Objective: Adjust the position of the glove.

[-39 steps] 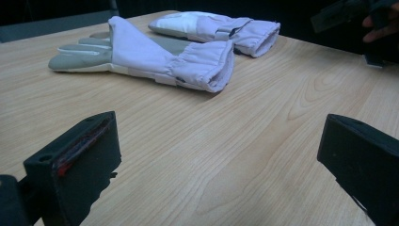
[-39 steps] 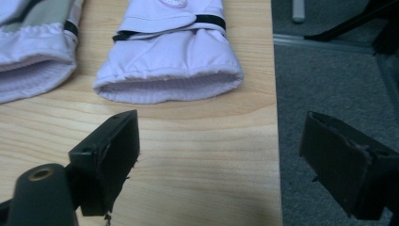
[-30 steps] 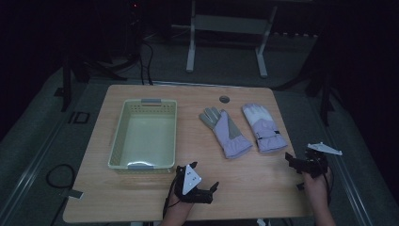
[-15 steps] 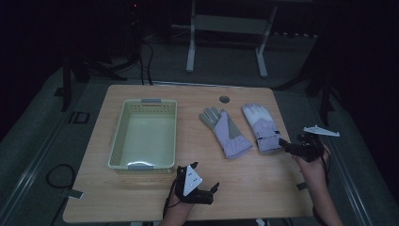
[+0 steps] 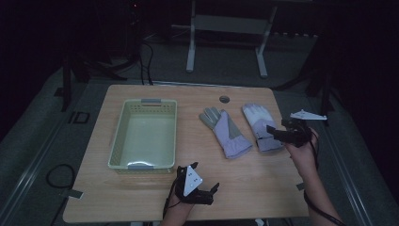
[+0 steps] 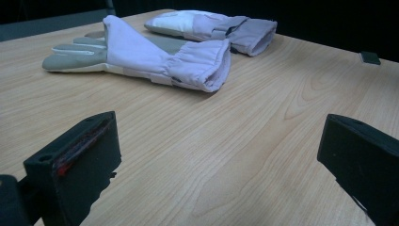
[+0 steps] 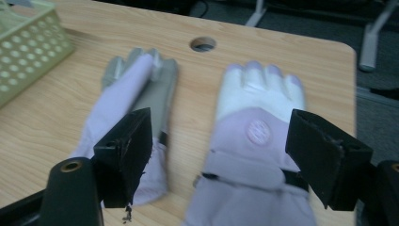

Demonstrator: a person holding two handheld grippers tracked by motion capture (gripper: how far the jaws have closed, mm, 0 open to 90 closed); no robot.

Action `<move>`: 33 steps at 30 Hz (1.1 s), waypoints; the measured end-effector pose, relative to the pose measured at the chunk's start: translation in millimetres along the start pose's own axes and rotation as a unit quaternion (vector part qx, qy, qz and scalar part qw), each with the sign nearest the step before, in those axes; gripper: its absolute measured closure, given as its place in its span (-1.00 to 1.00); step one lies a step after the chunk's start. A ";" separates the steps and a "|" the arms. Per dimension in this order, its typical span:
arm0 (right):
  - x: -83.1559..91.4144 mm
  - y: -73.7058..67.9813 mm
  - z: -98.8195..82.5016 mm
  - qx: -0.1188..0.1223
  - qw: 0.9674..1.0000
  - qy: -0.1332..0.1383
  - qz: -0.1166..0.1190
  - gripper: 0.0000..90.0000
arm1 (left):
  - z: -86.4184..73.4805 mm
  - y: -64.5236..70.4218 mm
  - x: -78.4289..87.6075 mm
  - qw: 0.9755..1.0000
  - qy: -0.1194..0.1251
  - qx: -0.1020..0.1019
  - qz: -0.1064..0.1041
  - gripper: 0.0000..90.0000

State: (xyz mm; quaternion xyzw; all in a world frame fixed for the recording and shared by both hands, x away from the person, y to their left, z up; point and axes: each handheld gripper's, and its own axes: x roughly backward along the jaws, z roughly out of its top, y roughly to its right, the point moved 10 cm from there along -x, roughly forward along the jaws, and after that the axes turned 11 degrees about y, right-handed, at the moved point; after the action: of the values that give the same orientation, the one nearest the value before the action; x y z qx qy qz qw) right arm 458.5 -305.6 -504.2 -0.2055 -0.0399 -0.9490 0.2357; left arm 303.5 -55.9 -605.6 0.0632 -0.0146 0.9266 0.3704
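The right hand-held gripper (image 5: pixel 274 131), its jaws wide with nothing pinched but just closing a little, hangs over the cuff end of the right-hand glove (image 5: pixel 259 125), which lies flat on the desk (image 5: pixel 263 188) with its long axis running from cuff, nearest the person, to fingertips at the far edge. The second glove (image 5: pixel 224 132) lies just beside it, apart, towards the basket (image 5: pixel 117 141), which holds nothing. The left hand-held gripper (image 5: pixel 207 190) rests wide open near the front edge, so the right hand is much the nearer.

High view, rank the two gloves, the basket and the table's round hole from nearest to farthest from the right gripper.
From the right gripper:
1. Right-hand glove, just under its jaws.
2. Left-hand glove, mid-table.
3. Round hole, near the far edge.
4. Basket, on the left.
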 end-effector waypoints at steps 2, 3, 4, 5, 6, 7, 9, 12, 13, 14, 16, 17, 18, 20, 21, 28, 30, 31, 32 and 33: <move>-3.5 -4.8 4.8 0.002 1.000 -0.002 0.005 -0.48 | 0.1 0.1 0.0 1.000 0.000 0.000 0.000 -0.99; -3.5 -4.8 4.8 0.002 1.000 -0.002 0.005 -0.48 | 0.1 0.1 0.0 1.000 0.000 0.000 0.000 -0.99; -5.9 -8.5 8.0 0.004 1.000 -0.002 0.009 -0.48 | 0.1 0.2 0.0 1.000 0.000 0.000 0.000 -0.99; -7.4 -10.4 9.9 0.005 1.000 -0.002 0.010 -0.48 | 0.1 0.3 -0.1 1.000 0.001 0.000 0.000 -0.99; -10.1 -14.0 13.3 0.007 1.000 -0.003 0.012 -0.48 | 0.1 0.3 0.0 1.000 0.001 0.000 0.000 -0.99; -12.1 -16.7 15.6 0.009 1.000 -0.002 0.015 -0.48 | 0.1 0.3 0.0 1.000 0.001 0.000 0.000 -0.99; -15.9 -21.3 19.2 0.014 1.000 -0.002 0.016 -0.48 | 0.1 0.3 -0.1 1.000 0.001 0.001 -0.001 -0.99; -22.2 -28.0 22.6 0.013 1.000 -0.002 0.023 -0.48 | 0.1 0.4 -0.1 1.000 0.001 0.000 -0.001 -0.99; -25.1 -30.8 23.0 0.010 1.000 -0.003 0.028 -0.48 | 0.1 0.4 0.0 1.000 0.001 0.000 -0.002 -0.99; -26.8 -32.4 23.2 0.009 1.000 -0.003 0.030 -0.48 | 0.2 0.4 0.0 1.000 0.001 0.000 -0.002 -0.99; -31.8 -36.0 22.6 0.011 0.999 -0.007 0.032 -0.48 | 0.2 0.6 0.0 1.000 0.001 0.000 -0.002 -0.99; -34.4 -38.1 22.3 0.011 0.999 -0.008 0.034 -0.48 | 0.1 0.6 0.0 1.000 0.001 0.000 -0.002 -0.99; -37.1 -39.8 22.0 0.013 0.999 -0.009 0.035 -0.47 | 0.1 0.7 0.0 1.000 0.001 0.001 -0.003 -0.99; -43.0 -44.8 21.4 0.011 0.999 -0.014 0.041 -0.45 | 0.1 0.8 0.1 1.000 0.001 0.000 -0.003 -0.99; -44.9 -46.5 21.4 0.013 0.999 -0.014 0.043 -0.45 | 0.1 1.0 0.1 1.000 0.001 -0.001 -0.003 -0.99; -61.6 -62.8 22.2 0.024 0.998 -0.022 0.056 -0.45 | 0.2 1.2 0.2 1.000 0.001 -0.003 -0.004 -0.99; -66.5 -67.1 22.6 0.027 0.998 -0.024 0.059 -0.45 | 0.2 1.2 0.2 1.000 0.001 -0.003 -0.004 -0.99; -69.2 -69.5 22.4 0.027 0.997 -0.025 0.062 -0.45 | 0.3 1.3 0.1 1.000 0.002 -0.003 -0.004 -0.99; -71.8 -71.5 22.1 0.027 0.997 -0.027 0.063 -0.45 | 0.0 1.4 0.2 1.000 0.001 -0.002 -0.005 -0.99; -74.5 -73.5 21.4 0.027 0.997 -0.028 0.065 -0.45 | 0.0 1.4 0.3 1.000 0.001 -0.002 -0.005 -0.99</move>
State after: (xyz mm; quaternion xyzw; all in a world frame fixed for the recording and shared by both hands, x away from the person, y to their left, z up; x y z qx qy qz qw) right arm 492.3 -204.7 -513.5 -0.2279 -0.0592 -0.9241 0.3009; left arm 302.3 -56.7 -605.5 0.0621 -0.0157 0.9248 0.3751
